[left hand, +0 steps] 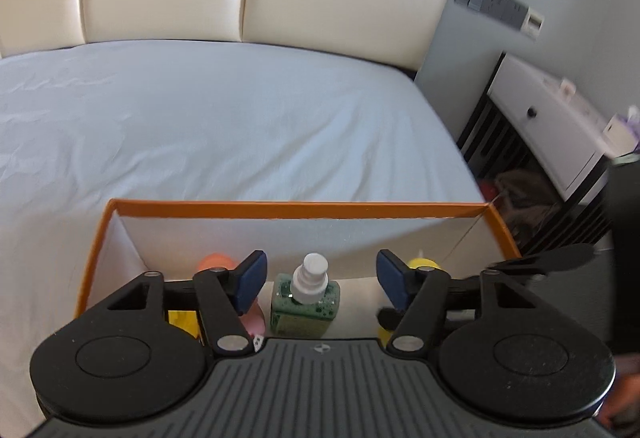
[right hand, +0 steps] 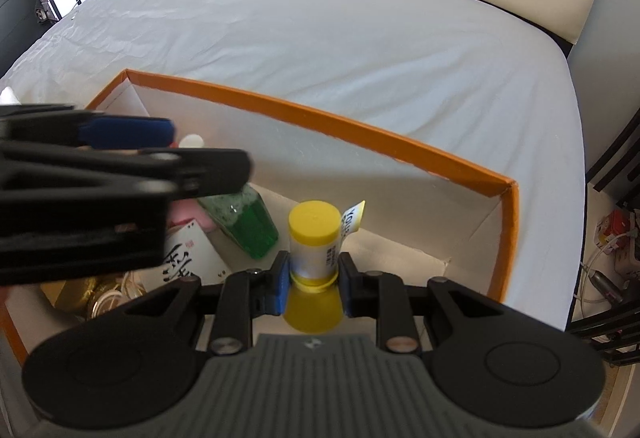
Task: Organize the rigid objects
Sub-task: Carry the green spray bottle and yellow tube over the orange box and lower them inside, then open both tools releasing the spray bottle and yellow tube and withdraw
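Now my right gripper (right hand: 313,280) pinches the upright yellow bottle (right hand: 314,238) over the orange box (right hand: 508,238), while my left gripper (left hand: 321,278) hangs spread wide above the green bottle (left hand: 306,302)

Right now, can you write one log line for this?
left tool: open, above green bottle | right tool: shut on yellow bottle | both in orange box

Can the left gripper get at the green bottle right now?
Probably yes: the left gripper is open, with the upright green bottle between its pads, nothing blocking it inside the orange box.
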`<state>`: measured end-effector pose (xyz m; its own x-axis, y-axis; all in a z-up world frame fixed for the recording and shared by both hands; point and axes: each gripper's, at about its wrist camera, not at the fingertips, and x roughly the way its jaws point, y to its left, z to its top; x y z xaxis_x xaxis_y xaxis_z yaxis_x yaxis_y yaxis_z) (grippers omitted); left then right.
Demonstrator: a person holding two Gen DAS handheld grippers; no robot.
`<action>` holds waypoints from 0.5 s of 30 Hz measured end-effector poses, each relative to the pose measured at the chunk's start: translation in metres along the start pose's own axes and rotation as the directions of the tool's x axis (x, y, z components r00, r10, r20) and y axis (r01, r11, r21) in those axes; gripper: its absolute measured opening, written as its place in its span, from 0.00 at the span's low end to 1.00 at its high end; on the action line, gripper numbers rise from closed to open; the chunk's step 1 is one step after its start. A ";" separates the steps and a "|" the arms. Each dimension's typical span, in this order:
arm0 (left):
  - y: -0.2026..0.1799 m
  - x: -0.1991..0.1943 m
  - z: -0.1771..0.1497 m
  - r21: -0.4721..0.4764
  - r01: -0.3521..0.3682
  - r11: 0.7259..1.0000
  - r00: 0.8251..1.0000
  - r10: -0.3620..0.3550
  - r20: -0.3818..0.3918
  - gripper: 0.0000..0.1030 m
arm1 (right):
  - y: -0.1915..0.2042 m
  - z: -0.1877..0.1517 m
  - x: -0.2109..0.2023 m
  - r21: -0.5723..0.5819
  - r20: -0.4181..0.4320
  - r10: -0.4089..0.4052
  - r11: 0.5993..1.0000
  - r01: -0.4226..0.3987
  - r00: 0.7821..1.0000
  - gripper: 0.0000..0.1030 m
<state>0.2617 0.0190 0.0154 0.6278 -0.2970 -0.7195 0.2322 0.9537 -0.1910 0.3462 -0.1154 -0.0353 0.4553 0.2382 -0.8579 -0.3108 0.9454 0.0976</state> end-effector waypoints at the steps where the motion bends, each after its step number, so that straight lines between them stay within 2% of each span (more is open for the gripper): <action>1: 0.001 -0.004 -0.001 -0.006 0.010 1.000 1.000 -0.010 0.007 0.64 | 0.001 0.001 0.001 0.003 0.007 -0.005 1.000 0.005 1.000 0.23; 6: 0.018 -0.025 -0.012 -0.068 0.002 0.998 0.998 0.002 0.070 0.64 | 0.002 0.006 0.012 0.028 0.030 -0.030 0.999 0.030 0.999 0.23; 12: 0.034 -0.025 -0.021 -0.131 -0.002 0.991 0.995 0.014 0.095 0.64 | 0.005 0.011 0.020 0.032 0.082 -0.033 0.999 0.031 0.996 0.23; 15: 0.032 -0.019 -0.024 -0.142 -0.006 0.990 0.996 0.018 0.083 0.64 | 0.004 0.010 0.026 0.031 0.068 -0.036 0.999 0.034 0.997 0.24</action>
<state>0.2392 0.0565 0.0072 0.6913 -0.2823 -0.6651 0.1205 0.9527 -0.2791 0.3652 -0.1034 -0.0523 0.5220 0.2191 -0.8243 -0.2696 0.9593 0.0842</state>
